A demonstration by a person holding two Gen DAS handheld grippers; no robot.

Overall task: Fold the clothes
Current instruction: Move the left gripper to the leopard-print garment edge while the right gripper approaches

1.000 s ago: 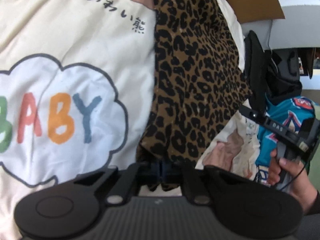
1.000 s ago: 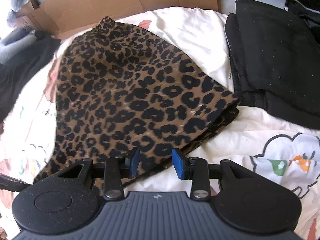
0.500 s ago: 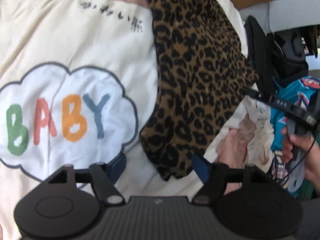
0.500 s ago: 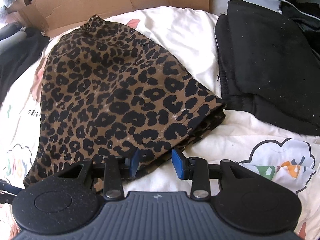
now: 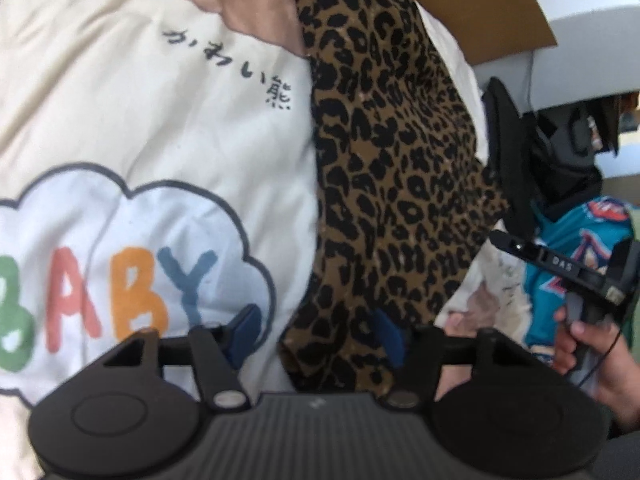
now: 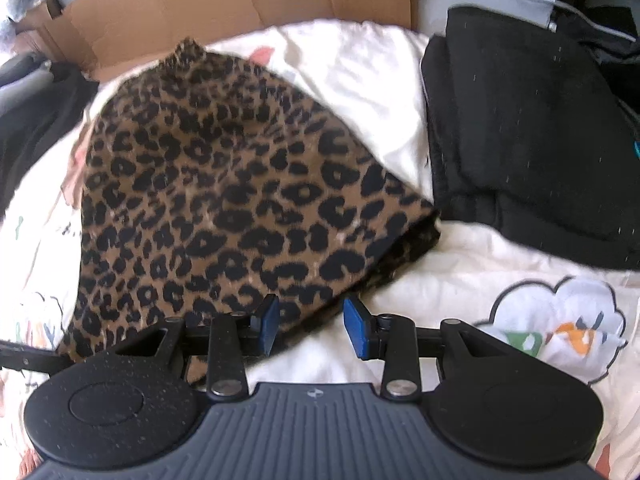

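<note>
A folded leopard-print garment [image 6: 224, 208] lies on a cream bed cover [image 6: 360, 80]. In the left wrist view the garment [image 5: 392, 168] runs up the middle. My left gripper [image 5: 316, 332] is open, its blue pads astride the garment's near corner without pinching it. My right gripper [image 6: 312, 324] is open, with the garment's near edge between its blue pads and the pads apart from the cloth. The right gripper also shows in the left wrist view [image 5: 568, 272], held by a hand.
Folded black clothes [image 6: 528, 136] lie right of the garment. Brown cardboard [image 6: 240, 4] stands behind the bed. The cover carries a cloud print reading BABY [image 5: 120, 276]. A teal printed garment [image 5: 576, 280] lies at the right.
My left gripper went from shut on the garment's corner to open and let it go. The right gripper's jaws widened slightly and it shifted a little against the garment's edge.
</note>
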